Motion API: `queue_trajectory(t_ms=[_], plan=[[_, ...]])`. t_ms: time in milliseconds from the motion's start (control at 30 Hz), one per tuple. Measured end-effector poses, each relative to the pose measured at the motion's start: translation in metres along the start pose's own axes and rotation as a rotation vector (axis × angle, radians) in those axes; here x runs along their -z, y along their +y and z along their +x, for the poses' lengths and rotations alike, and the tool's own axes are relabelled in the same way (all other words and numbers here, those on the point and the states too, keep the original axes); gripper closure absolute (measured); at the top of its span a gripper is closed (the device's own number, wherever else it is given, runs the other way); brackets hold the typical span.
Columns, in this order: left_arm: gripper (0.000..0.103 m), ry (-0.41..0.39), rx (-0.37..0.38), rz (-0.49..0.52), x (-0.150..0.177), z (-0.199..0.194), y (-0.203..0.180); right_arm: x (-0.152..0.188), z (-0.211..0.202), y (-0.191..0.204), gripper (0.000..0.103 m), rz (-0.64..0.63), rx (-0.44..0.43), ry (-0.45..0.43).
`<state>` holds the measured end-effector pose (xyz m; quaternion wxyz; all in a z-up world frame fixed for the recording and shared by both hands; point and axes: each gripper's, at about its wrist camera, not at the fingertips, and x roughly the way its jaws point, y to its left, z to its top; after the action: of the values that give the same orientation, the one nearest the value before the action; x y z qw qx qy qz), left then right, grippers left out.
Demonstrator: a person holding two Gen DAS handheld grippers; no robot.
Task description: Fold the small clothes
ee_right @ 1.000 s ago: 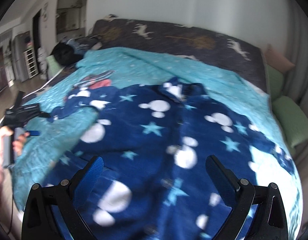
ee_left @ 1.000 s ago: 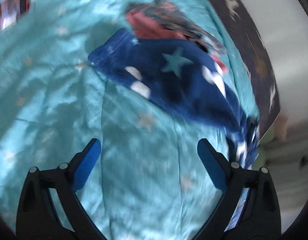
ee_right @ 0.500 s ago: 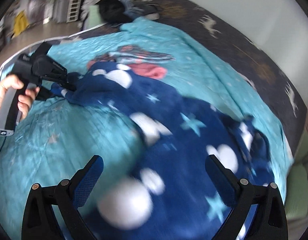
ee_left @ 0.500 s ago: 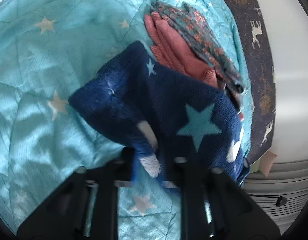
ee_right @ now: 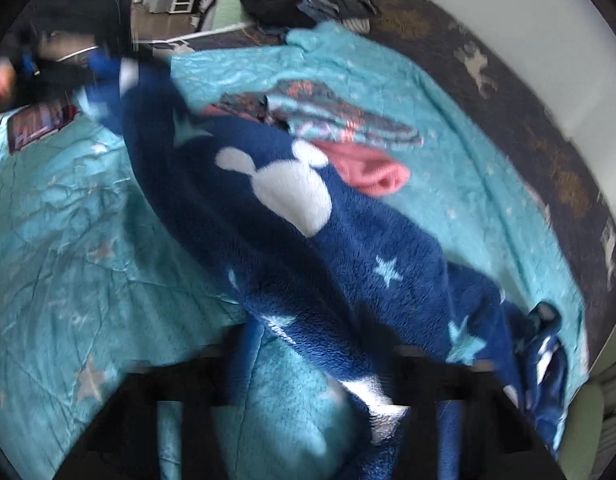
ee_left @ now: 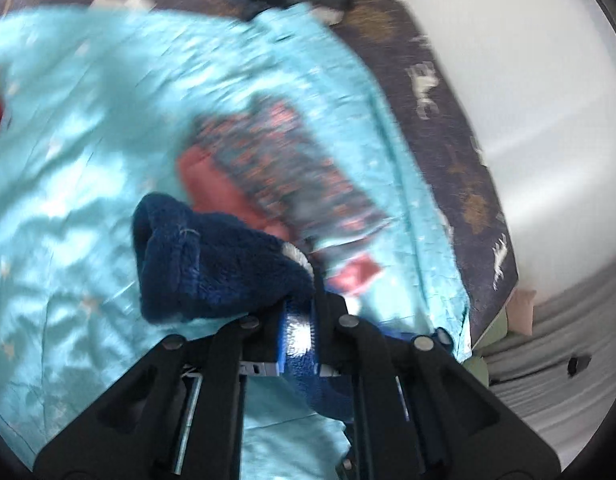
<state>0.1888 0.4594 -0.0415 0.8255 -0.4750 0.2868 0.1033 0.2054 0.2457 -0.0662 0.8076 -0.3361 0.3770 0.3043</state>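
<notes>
Both grippers have just bitten into the navy fleece garment (ee_right: 308,240); the fold can begin.

Your left gripper (ee_left: 298,320), open a second ago, is now clamped on a bunched fleece edge. Your right gripper (ee_right: 316,364) has just been closing; its blurred fingers seem pinched on fleece at 6 o'clock. The garment stretches across the turquoise quilt (ee_right: 68,240). Only the right view shows this full span, your left hand (ee_right: 0,84) at 10 o'clock, and the folded clothes (ee_right: 348,128) at 12.
</notes>
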Motion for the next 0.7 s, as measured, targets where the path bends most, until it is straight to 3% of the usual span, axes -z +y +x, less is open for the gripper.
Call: queue_trajectory(t_ms=[167,200,267,300,333,467,700], plan=[[0.093,-0.041,0.052,0.175,-0.006,-0.017,-0.082,0.006,-0.016,-0.055,0.091,0.286,-0.213,-0.044],[0.093,-0.048,0.059,0.21,-0.004,-0.019,-0.097,0.009,-0.02,-0.066,0.085,0.335,-0.248,-0.046],[0.093,-0.057,0.083,0.314,0.003,-0.021,-0.143,0.023,-0.03,-0.091,0.06,0.439,-0.302,-0.021],[0.093,-0.057,0.093,0.358,0.01,-0.022,-0.161,0.03,-0.036,-0.101,0.041,0.468,-0.324,-0.024],[0.093,-0.052,0.113,0.429,0.022,-0.02,-0.19,0.039,-0.046,-0.112,0.035,0.495,-0.332,-0.047],[0.093,0.003,0.177,0.623,0.076,-0.01,-0.264,0.105,-0.088,-0.17,0.033,0.648,-0.286,-0.101],[0.093,0.21,0.298,0.84,0.206,0.046,-0.344,0.265,-0.111,-0.285,0.029,1.056,-0.147,-0.03]])
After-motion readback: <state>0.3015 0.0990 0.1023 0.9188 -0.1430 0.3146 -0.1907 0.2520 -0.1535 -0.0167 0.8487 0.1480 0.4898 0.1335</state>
